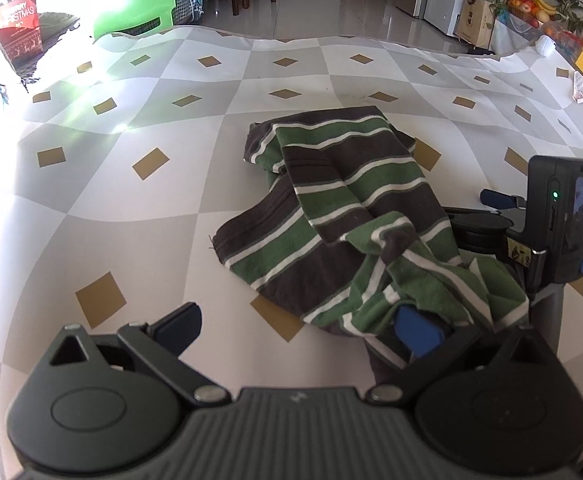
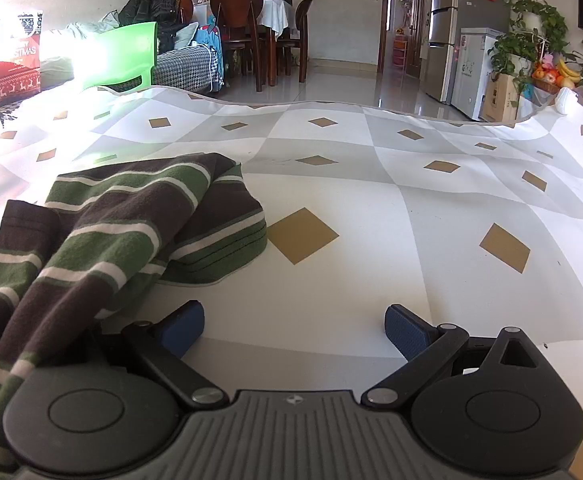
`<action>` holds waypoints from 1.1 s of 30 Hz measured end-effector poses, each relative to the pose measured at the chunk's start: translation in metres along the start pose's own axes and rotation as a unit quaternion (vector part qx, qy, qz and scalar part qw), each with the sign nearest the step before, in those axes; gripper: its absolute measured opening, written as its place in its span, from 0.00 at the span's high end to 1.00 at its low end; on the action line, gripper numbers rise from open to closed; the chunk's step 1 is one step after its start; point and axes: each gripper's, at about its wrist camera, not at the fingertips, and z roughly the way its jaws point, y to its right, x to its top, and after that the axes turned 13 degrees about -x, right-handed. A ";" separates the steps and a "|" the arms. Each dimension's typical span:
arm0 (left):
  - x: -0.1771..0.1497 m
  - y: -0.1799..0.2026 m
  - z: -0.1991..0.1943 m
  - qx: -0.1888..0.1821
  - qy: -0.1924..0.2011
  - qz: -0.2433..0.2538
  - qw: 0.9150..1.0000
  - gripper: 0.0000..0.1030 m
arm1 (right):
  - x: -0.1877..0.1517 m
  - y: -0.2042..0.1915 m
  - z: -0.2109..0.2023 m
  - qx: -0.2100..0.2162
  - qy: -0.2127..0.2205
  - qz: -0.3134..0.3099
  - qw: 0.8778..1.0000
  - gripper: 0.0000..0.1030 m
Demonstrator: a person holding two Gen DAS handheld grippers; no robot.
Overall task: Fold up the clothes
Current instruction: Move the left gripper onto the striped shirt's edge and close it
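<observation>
Green, dark-brown and white striped knit garment point(image 1: 343, 216) lies crumpled on the bench point(image 1: 131, 200), which carries a grey-and-white diamond-pattern cloth. Left claw point(image 1: 301, 326) is spread, its right blue pad under the garment's near edge. Right claw point(image 2: 293, 326) is spread and empty, just right of the garment, which drapes over its left side.

Crumpled green-and-brown striped garment point(image 1: 343, 208) (white pinstripes) in a heap on the tablecloth point(image 1: 131, 208)

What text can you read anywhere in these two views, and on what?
"CHRISTMAS": red and white printed bag at far left; the word above it is washed out by glare.
White fridge's door sticker: too small to read.
Brown cardboard box's print: too blurred.
</observation>
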 end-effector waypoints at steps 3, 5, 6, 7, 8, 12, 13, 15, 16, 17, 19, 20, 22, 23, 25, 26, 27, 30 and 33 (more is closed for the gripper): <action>0.009 0.000 0.000 0.008 0.011 -0.005 1.000 0.00 | 0.000 0.000 0.000 0.000 0.000 0.000 1.000 0.06; 0.014 0.000 0.000 0.012 0.019 -0.008 1.000 0.00 | 0.000 0.000 0.000 0.000 0.000 0.000 1.000 0.06; 0.016 0.000 0.000 0.014 0.021 -0.009 1.000 0.00 | 0.000 0.000 0.000 0.000 0.000 0.000 1.000 0.06; 0.017 0.000 0.000 0.016 0.023 -0.010 1.000 0.00 | 0.000 0.000 0.000 0.000 0.000 0.000 1.000 0.06; 0.018 -0.001 0.000 0.017 0.025 -0.011 0.999 0.00 | 0.000 0.000 0.000 0.000 0.000 0.000 1.000 0.06; 0.021 -0.008 0.001 0.023 0.030 -0.029 0.999 0.00 | 0.000 0.000 0.000 0.000 0.000 0.000 1.000 0.06; 0.022 -0.010 0.001 0.024 0.029 -0.031 0.999 0.00 | 0.000 0.000 0.000 0.000 0.000 0.000 1.000 0.06; 0.022 -0.012 0.003 0.030 0.027 -0.032 0.999 0.00 | 0.000 0.000 0.000 0.000 0.000 0.000 1.000 0.06; 0.022 -0.013 0.003 0.032 0.025 -0.032 0.999 0.00 | 0.000 0.000 0.000 0.000 0.000 0.000 1.000 0.06; 0.021 -0.014 0.003 0.030 0.025 -0.034 0.999 0.00 | 0.000 0.000 0.000 0.000 0.000 0.000 1.000 0.06; 0.020 -0.015 0.003 0.028 0.024 -0.034 0.999 0.00 | 0.000 0.000 0.000 0.000 0.000 0.000 1.000 0.06; 0.020 -0.016 0.002 0.027 0.024 -0.032 0.999 0.00 | 0.000 -0.001 -0.001 0.000 0.000 0.000 1.000 0.06; 0.018 -0.018 0.001 0.020 0.024 -0.035 0.999 0.00 | 0.000 -0.001 -0.001 0.000 0.000 0.000 1.000 0.06; 0.018 -0.018 0.000 0.015 0.024 -0.038 0.999 0.00 | 0.000 -0.001 -0.001 0.000 0.000 0.000 1.000 0.06; 0.019 -0.018 0.001 -0.001 0.023 -0.042 0.999 0.00 | 0.000 -0.001 -0.001 0.000 0.000 0.000 1.000 0.06; 0.020 -0.017 0.001 -0.009 0.022 -0.043 0.999 0.00 | 0.000 -0.001 -0.001 0.000 0.000 0.000 1.000 0.06; 0.021 -0.015 0.001 -0.016 0.021 -0.042 0.999 0.00 | 0.000 -0.001 -0.001 0.000 0.000 0.000 1.000 0.06; 0.023 -0.008 0.004 -0.041 0.015 -0.037 0.998 0.00 | 0.000 -0.001 -0.001 0.000 0.000 0.000 1.000 0.06; 0.022 0.000 0.007 -0.058 0.003 -0.029 0.998 0.00 | 0.000 -0.001 -0.001 0.000 0.000 0.000 1.000 0.06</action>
